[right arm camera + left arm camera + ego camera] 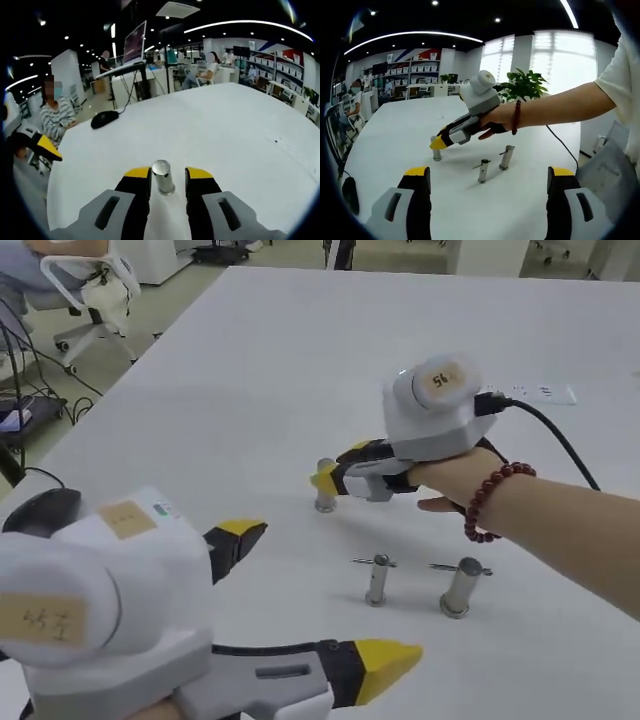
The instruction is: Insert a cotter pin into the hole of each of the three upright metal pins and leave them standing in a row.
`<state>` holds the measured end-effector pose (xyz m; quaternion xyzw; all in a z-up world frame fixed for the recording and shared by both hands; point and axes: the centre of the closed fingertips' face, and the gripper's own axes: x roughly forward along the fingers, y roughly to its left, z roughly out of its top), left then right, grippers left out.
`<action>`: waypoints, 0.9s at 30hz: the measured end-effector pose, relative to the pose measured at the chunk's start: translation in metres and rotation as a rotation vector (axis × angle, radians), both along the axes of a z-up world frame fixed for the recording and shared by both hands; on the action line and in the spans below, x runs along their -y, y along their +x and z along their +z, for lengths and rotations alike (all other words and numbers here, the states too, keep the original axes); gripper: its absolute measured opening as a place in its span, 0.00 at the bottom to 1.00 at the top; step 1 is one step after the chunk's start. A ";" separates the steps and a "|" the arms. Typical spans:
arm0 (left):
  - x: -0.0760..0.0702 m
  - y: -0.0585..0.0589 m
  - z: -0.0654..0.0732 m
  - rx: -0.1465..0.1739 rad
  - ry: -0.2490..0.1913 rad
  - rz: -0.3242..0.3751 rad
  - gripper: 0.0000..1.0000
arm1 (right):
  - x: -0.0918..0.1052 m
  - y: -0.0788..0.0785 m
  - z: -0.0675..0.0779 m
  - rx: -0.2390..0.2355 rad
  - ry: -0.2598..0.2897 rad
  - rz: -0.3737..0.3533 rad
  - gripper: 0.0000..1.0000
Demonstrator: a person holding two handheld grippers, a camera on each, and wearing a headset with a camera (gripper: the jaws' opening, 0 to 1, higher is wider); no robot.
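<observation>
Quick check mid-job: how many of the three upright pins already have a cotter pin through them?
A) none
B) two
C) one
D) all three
B: the middle pin and the right pin have cotter pins through their tops, while the left pin, standing between the jaws of the right tool, shows none.

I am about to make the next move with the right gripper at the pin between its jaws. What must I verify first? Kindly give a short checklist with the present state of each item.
1. Right gripper straddles the third pin: ok, one jaw on each side.
2. Jaws shut on that pin: not ok, a gap shows beside it.
3. Third pin upright: ok.
4. Cotter pin through the third pin: not ok, none crosses it.
5. Middle pin and end pin upright, each with a cotter pin: ok.
6. Left gripper open and holding nothing: ok.
</observation>
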<state>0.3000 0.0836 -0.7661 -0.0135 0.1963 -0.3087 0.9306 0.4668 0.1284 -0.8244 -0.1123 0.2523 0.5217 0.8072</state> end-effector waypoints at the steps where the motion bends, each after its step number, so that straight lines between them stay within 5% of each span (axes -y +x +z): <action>1: 0.000 0.000 0.000 0.000 -0.004 0.001 0.97 | -0.001 0.001 -0.001 0.001 0.001 0.000 0.25; 8: -0.004 -0.001 -0.001 -0.006 -0.003 0.012 0.96 | -0.004 -0.006 0.001 0.009 0.005 0.026 0.16; 27: 0.000 -0.002 0.003 0.007 0.019 0.003 0.93 | 0.014 -0.015 0.011 0.038 -0.030 0.048 0.13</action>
